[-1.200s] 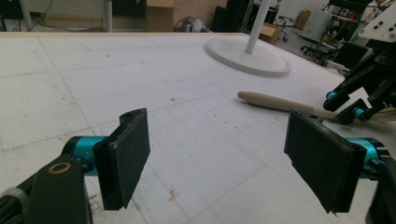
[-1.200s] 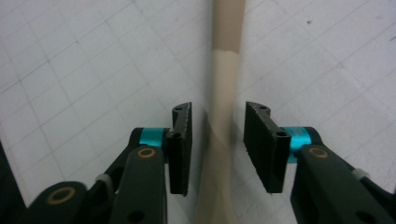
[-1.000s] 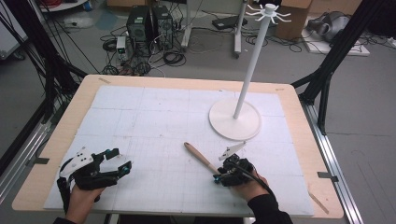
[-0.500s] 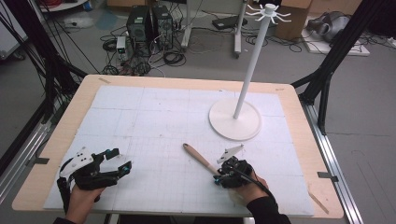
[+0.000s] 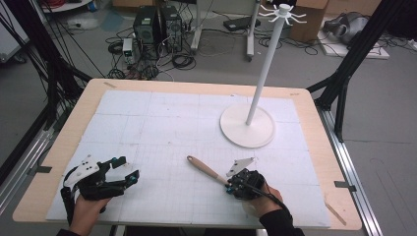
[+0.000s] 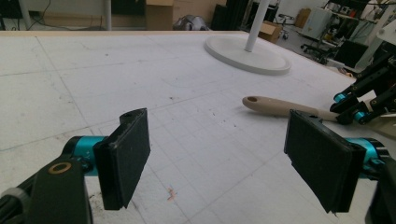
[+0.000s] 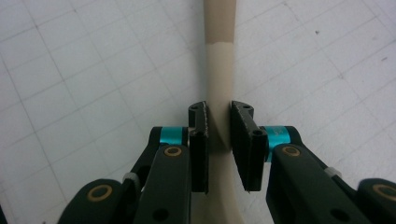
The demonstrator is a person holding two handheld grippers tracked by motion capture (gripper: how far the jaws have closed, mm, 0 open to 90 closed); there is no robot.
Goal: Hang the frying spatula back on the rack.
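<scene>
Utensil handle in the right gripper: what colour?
The utensil handle is two-tone beige, darker tan towards its far end; the right gripper view shows it best.

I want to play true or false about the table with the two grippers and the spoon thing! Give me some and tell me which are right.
1. The right gripper has its fingers closed on the beige utensil handle. True.
2. The left gripper is holding the handle too. False: its fingers are wide apart with nothing between them.
3. The white stand lies tipped over on the table. False: it stands upright on its round base.
4. The handle's far end has a hole in it. True.
5. The left gripper touches the stand. False: it is far from it, near the table's front left.
</scene>
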